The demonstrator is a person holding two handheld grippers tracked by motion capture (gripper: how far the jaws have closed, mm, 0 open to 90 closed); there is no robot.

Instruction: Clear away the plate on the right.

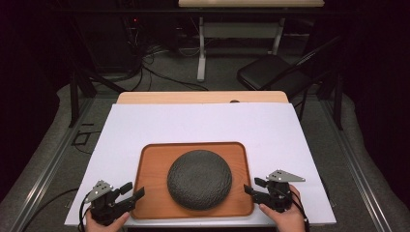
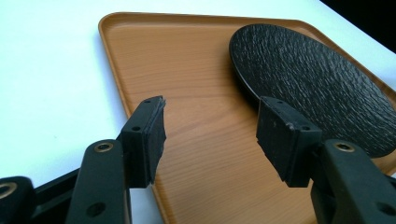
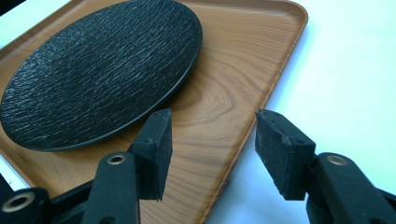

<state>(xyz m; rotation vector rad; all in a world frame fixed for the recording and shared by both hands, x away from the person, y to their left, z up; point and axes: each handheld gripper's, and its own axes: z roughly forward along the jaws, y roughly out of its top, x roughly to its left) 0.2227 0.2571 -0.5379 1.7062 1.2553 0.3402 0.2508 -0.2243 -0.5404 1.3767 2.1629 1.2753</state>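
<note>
White paper covers the table (image 1: pixel 203 121), and a dark room with a folding chair (image 1: pixel 270 72) sits behind it. On the left, the left gripper (image 1: pixel 129 192) waits with its jaws apart, holding nothing. In the middle, a wooden tray (image 1: pixel 150 198) holds a black plate (image 1: pixel 199 179). On the right, the right gripper (image 1: pixel 253 187) is also spread wide and empty. Nothing looks started yet, I think.

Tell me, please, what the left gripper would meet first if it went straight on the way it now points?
Probably the wooden tray: the left gripper is open with its jaws astride the tray's left rim, one over the white table. Further along that line lies the black plate, though depth is hard to judge.
</note>
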